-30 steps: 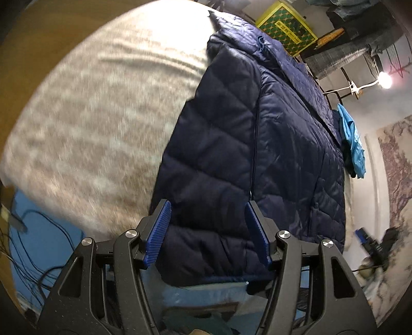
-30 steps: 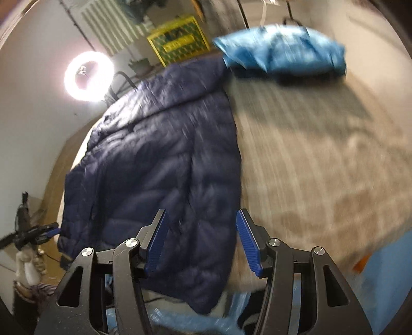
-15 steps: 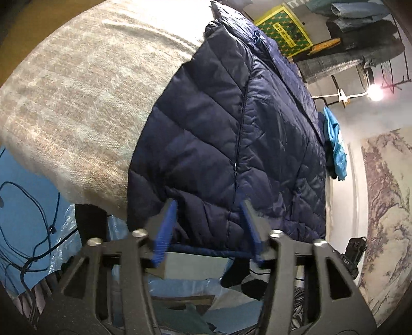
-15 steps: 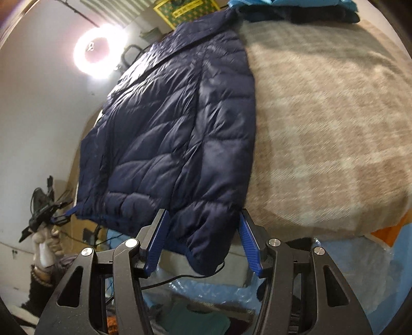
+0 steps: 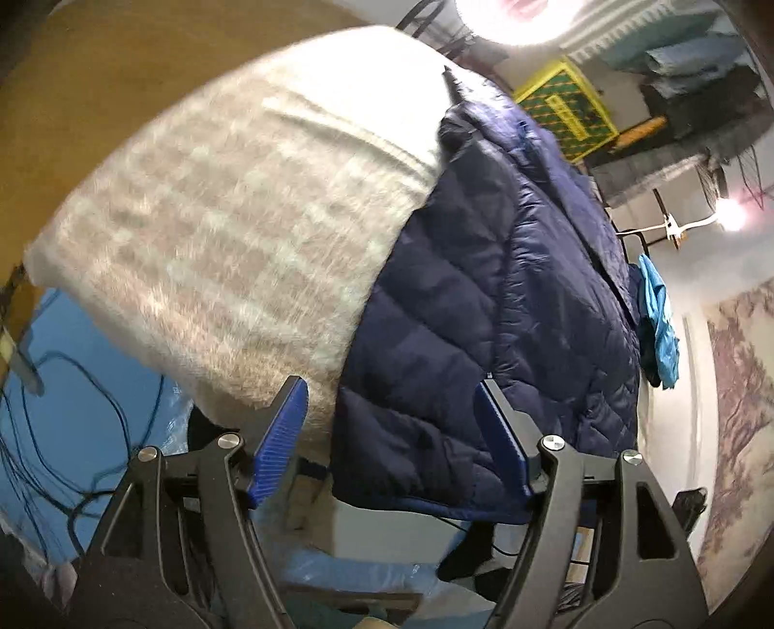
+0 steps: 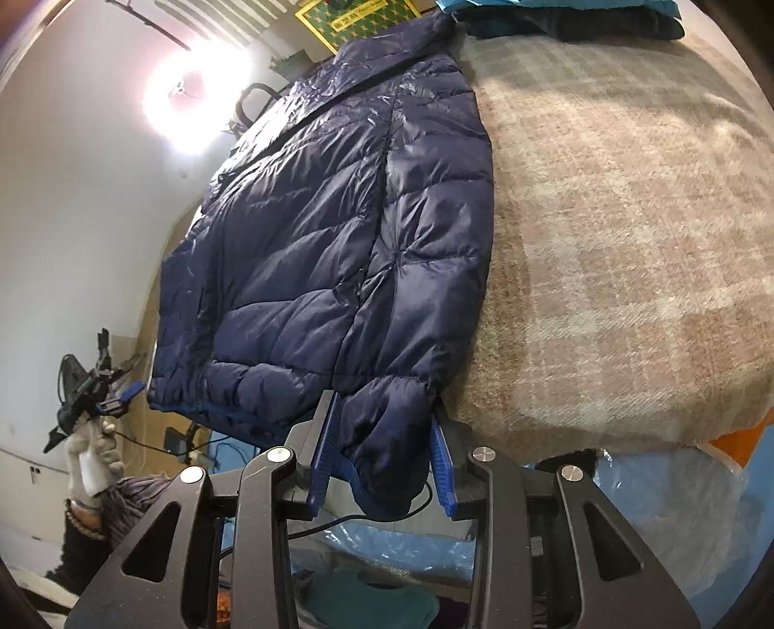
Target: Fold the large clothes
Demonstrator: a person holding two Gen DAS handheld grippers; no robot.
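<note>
- Jacket [image 6: 338,232] spread on blanket [image 6: 629,242], hem hanging over the near edge.
- Right claw [image 6: 382,464] open, cuff [image 6: 387,435] between its pads, seemingly not yet pinched.
- Left claw [image 5: 392,445] open, hem corner just ahead.
- Puffy, light, slick shell: likely slips; better grabbed at cuff and hem seams.

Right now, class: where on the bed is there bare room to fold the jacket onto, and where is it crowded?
Bare blanket lies beside the jacket, out to the bed's edge. It is crowded at the far end, where blue clothes are piled, and at the near hem, where both grippers sit.
</note>
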